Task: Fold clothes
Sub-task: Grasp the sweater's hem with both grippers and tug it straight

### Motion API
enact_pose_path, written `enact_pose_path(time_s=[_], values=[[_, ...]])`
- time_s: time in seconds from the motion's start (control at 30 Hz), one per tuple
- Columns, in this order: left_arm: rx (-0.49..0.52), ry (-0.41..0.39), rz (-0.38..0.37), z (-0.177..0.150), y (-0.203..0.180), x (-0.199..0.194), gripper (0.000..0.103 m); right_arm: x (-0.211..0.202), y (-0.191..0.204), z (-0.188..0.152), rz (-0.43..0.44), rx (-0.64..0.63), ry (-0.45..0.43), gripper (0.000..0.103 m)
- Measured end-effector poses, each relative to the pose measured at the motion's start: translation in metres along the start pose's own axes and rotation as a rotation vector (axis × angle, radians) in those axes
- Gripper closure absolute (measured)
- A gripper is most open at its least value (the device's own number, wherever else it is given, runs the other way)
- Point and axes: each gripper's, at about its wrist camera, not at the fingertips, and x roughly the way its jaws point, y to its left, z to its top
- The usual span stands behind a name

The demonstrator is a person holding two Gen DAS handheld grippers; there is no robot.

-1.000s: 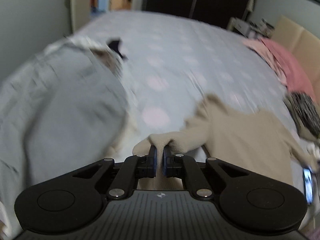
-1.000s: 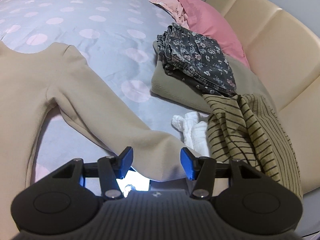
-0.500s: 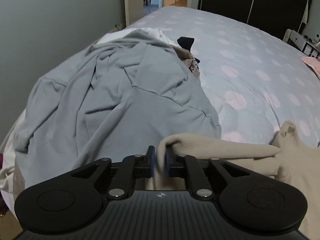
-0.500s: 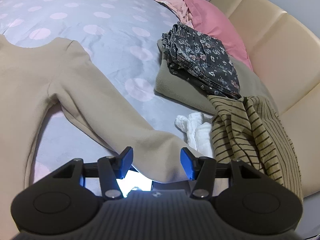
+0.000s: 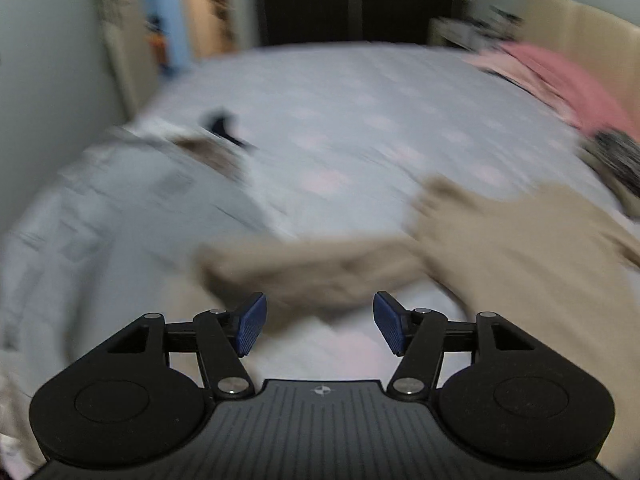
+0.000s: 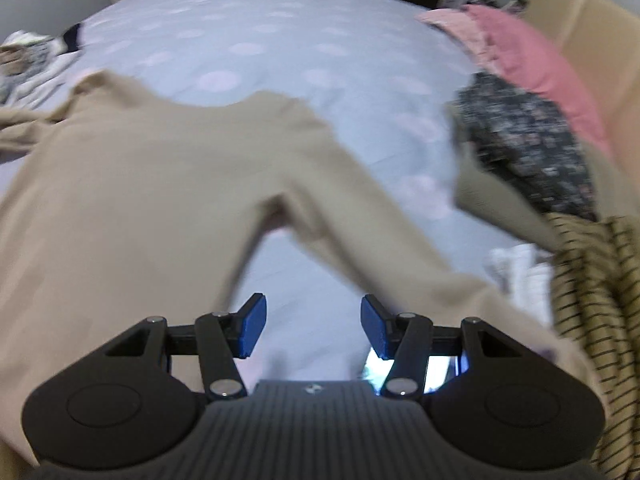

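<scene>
Bed (image 6: 280,40) under beige sweater (image 6: 140,184), flat

**Left gripper lets go of the sleeve**

The left gripper (image 5: 316,328), clamped on the cuff of the beige top (image 5: 520,256) half a second ago, now has its blue pads spread wide with nothing between them — the sleeve (image 5: 304,272) lies dropped on the bedsheet (image 5: 360,120) just ahead. Its view has swung back from the grey garment (image 5: 100,216) toward the middle of the bed, and is blurred. The right gripper (image 6: 310,330) has shifted left — the sleeve that sat between its pads now passes to their right.
</scene>
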Motion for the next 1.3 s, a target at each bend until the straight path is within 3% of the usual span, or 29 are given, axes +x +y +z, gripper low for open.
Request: enact_pose_path(time_s=[0.13, 0.27, 0.43, 0.57, 0.67, 0.73, 0.83, 0.87, 1.17, 1.3], values=[[0.065, 0.193, -0.187, -0.036, -0.034, 0.025, 0.046, 0.003, 0.022, -0.016, 0.099, -0.035, 0.069, 0.047], [0.153, 0.338, -0.27, -0.071, -0.062, 0.042, 0.049, 0.007, 0.038, -0.037, 0.182, -0.055, 0.156, 0.047], [0.192, 0.437, -0.313, -0.095, -0.074, 0.046, 0.049, 0.01, 0.055, -0.063, 0.256, -0.051, 0.256, 0.047], [0.224, 0.504, -0.295, -0.109, -0.084, 0.053, 0.049, 0.008, 0.063, -0.079, 0.23, -0.079, 0.319, 0.047], [0.243, 0.564, -0.3, -0.121, -0.092, 0.061, 0.055, 0.013, 0.065, -0.093, 0.238, -0.063, 0.408, 0.049], [0.286, 0.571, -0.285, -0.127, -0.102, 0.062, 0.057, 0.011, 0.07, -0.1, 0.238, -0.086, 0.427, 0.055], [0.294, 0.56, -0.285, -0.126, -0.107, 0.059, 0.087, 0.004, 0.075, -0.101, 0.246, -0.109, 0.408, 0.089], [0.282, 0.561, -0.296, -0.124, -0.106, 0.056, 0.099, 0.002, 0.075, -0.1, 0.253, -0.103, 0.405, 0.095], [0.181, 0.545, -0.419, -0.088, -0.09, -0.009, 0.101, -0.054, 0.055, -0.074, 0.292, -0.079, 0.413, 0.098], [0.209, 0.6, -0.446, -0.094, -0.094, -0.023, 0.101, -0.066, 0.053, -0.079, 0.286, -0.133, 0.471, 0.098]])
